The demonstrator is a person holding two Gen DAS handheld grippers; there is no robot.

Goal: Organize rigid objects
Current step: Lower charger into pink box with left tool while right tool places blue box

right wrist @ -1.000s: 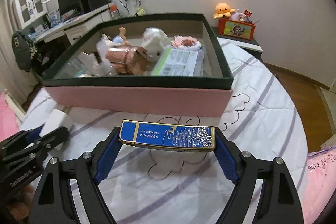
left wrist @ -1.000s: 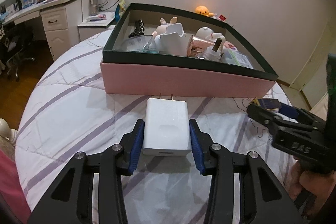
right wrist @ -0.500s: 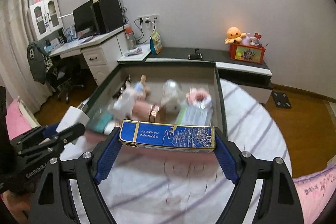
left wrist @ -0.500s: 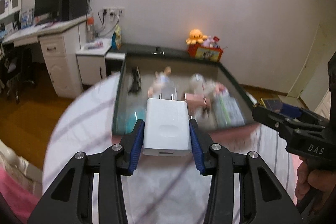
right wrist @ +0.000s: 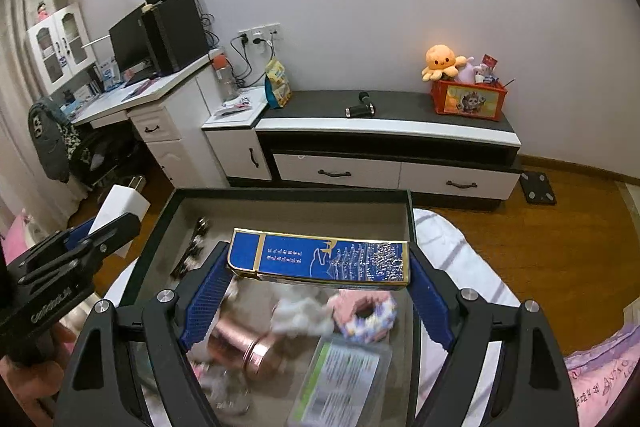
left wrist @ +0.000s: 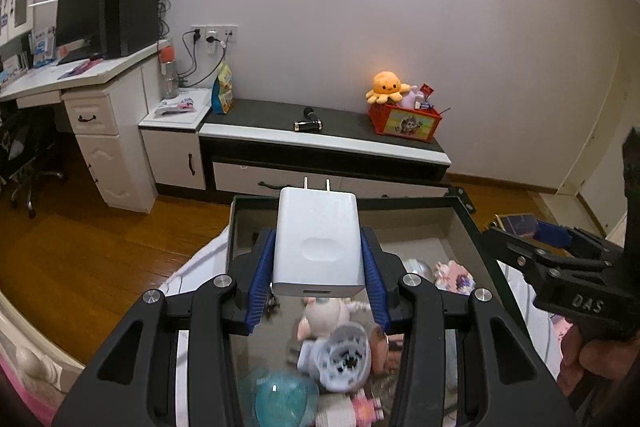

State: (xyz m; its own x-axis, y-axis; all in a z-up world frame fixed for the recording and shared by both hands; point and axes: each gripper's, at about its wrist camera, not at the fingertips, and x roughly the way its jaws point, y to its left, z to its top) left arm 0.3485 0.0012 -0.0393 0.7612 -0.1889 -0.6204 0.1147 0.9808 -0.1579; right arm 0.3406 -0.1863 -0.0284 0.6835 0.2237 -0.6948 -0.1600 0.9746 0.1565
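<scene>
Two grippers: both loaded, both held above the open box [right wrist: 411, 227].
Left gripper [left wrist: 319, 279]: blue pads clamped on a white wall charger [left wrist: 318, 247], prongs pointing to 12 o'clock, over the box's far end.
Right gripper [right wrist: 318, 297]: fingers closed on the short ends of a blue and gold carton [right wrist: 320, 261], held flat and crosswise.
Box contents: copper tumbler [right wrist: 248, 343] at 7 o'clock of the carton, pink ring [right wrist: 366, 313] at 5 o'clock, green-labelled packet [right wrist: 344, 379] nearest the camera; all blurred.
Background: orange plush octopus [right wrist: 440, 61] at 1 o'clock on the low cabinet [right wrist: 384, 125].
</scene>
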